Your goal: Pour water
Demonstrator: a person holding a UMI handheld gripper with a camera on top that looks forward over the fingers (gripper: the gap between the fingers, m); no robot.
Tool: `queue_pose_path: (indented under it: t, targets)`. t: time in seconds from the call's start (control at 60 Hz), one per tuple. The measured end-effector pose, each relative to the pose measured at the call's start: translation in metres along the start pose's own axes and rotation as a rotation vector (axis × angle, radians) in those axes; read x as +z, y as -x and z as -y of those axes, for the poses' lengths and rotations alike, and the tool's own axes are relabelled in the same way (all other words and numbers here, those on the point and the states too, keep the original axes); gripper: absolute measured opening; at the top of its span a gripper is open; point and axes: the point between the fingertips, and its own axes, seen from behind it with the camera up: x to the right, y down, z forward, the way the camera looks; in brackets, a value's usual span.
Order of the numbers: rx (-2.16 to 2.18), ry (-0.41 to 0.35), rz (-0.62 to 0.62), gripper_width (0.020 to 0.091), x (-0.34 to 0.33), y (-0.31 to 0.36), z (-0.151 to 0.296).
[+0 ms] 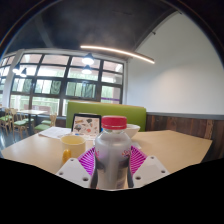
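A clear plastic bottle [112, 155] with a red cap stands upright between my fingers, held above the wooden table [170, 148]. My gripper [112, 163] is shut on the bottle, with the magenta pads [134, 161] pressing its sides. A yellow cup [73, 147] stands on the table just left of the bottle, a little beyond my left finger. A white bowl-like dish [132, 130] shows behind the bottle's cap, to the right.
A laptop or tablet [86, 125] stands at the table's far side. Behind it runs a green bench back [105, 110]. Large windows fill the left wall, with more tables and chairs [20, 120] there.
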Motion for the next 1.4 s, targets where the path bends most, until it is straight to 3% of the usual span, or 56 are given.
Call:
queue_pose_path:
  t: [0.1,0.233,0.45,0.55,0.683,0.783,0.9,1.0,1.25,1.4]
  targets:
    - [0.031,0.01,-0.01,0.0354,0.003,-0.008,-0.001]
    - [-0.04,0.043,-0.037,0.0352,0.011,-0.016,-0.001]
    - [-0.741,0.045,-0.091,0.0352,0.053,-0.018,0.065]
    - [-1.202,-0.001,-0.092,0.0351,0.083,0.002,0.096]
    - [-1.737,-0.081,-0.094,0.0351,0.104,0.038,0.092]
    - [-1.967,-0.101,-0.057,0.0351,0.121,0.042,0.08]
    - [-2.191,-0.191,-0.065,0.0354,0.106,0.055,0.083]
    - [-2.254,-0.239,-0.054,0.0353,0.114,0.068,0.088]
    - [-2.261,-0.242,-0.02,0.0351,0.11,0.072,0.089]
    - [-2.045,-0.264,-0.084,0.0355,0.119,0.066,0.115]
